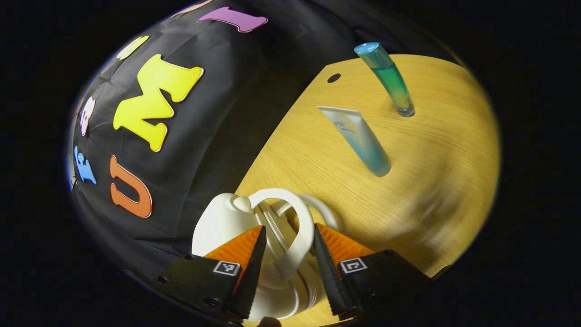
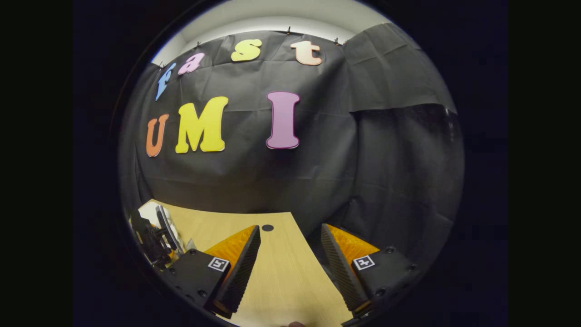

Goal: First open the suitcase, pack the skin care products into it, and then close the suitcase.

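Observation:
The white suitcase [image 1: 222, 222] sits at the table's edge by the black wall in the left gripper view. My left gripper [image 1: 290, 277] is open, and the suitcase's white loop handle [image 1: 302, 231] lies between its orange fingers, close to the right-hand one. Beyond it, two skin care products stand on the wooden table [image 1: 435, 181]: a white-and-blue tube [image 1: 358, 138] and a clear blue-green tube [image 1: 386, 79]. My right gripper [image 2: 288, 268] is open over the table [image 2: 281, 277] with nothing between its fingers. At that view's far left are the suitcase [image 2: 152, 211] and the other gripper [image 2: 152, 243].
The black booth wall [image 2: 281, 181] rises right behind the table. A small dark hole [image 1: 333, 77] marks the tabletop near its back edge. In the right gripper view the table's right edge runs under the gripper, with dark space beyond it.

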{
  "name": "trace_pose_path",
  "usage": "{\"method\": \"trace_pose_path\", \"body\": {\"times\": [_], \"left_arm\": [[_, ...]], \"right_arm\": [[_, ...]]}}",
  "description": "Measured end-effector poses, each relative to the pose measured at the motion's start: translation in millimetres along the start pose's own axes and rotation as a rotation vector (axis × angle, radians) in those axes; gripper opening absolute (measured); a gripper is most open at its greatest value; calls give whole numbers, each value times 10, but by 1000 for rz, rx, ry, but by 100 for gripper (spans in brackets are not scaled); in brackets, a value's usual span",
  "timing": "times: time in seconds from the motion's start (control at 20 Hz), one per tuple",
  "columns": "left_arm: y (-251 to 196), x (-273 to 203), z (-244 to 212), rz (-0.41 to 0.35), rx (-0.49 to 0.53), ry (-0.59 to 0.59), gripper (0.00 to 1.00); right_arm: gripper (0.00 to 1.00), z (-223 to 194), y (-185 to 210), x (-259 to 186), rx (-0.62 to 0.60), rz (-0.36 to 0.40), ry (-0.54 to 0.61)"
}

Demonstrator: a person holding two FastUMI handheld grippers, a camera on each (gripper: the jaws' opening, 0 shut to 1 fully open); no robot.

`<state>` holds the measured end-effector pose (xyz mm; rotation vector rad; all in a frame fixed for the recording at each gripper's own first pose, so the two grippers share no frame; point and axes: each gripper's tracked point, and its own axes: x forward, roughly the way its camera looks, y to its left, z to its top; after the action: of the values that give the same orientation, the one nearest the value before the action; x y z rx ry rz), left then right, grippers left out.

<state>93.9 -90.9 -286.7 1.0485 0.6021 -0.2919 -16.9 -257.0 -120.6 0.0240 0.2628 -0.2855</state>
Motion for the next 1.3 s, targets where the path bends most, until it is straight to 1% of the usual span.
{"method": "trace_pose_path", "body": {"times": [0.05,0.15,0.25,0.35,0.4,0.45,0.5,0.55,0.65,0.8,1.0,1.15,1.3], "left_arm": [[-23,26,-28,-5,-2,16,61],[-66,51,-25,-27,-15,29,45],[-73,36,1,-32,-9,27,40],[-70,22,36,-44,-5,14,31],[-50,8,62,-44,-21,0,27],[-13,20,104,-40,-40,-14,20],[24,-19,109,-36,-59,-24,17],[78,-53,105,-35,-78,-29,11],[173,-111,145,-50,-131,-44,5],[401,-304,229,-37,-200,-100,3],[972,-677,280,-25,-374,-234,3],[1603,-905,91,26,-484,-310,2],[2235,-1031,-339,84,-562,-336,3]], "right_arm": [[80,-12,-30,11,4,-5,6],[81,15,-88,-2,7,-16,1],[80,36,-137,-30,8,-34,-8],[80,17,-151,-61,21,-49,2],[81,23,-129,-77,30,-53,4],[80,58,-104,-108,36,-57,-2],[80,85,-69,-131,36,-59,-11],[80,110,-27,-161,32,-58,-19],[80,143,100,-211,24,-51,-30],[80,217,240,-301,11,-47,-52],[80,322,515,-384,-8,-30,-76],[80,425,814,-455,-23,-2,-97],[80,521,1205,-525,-51,43,-122]]}}
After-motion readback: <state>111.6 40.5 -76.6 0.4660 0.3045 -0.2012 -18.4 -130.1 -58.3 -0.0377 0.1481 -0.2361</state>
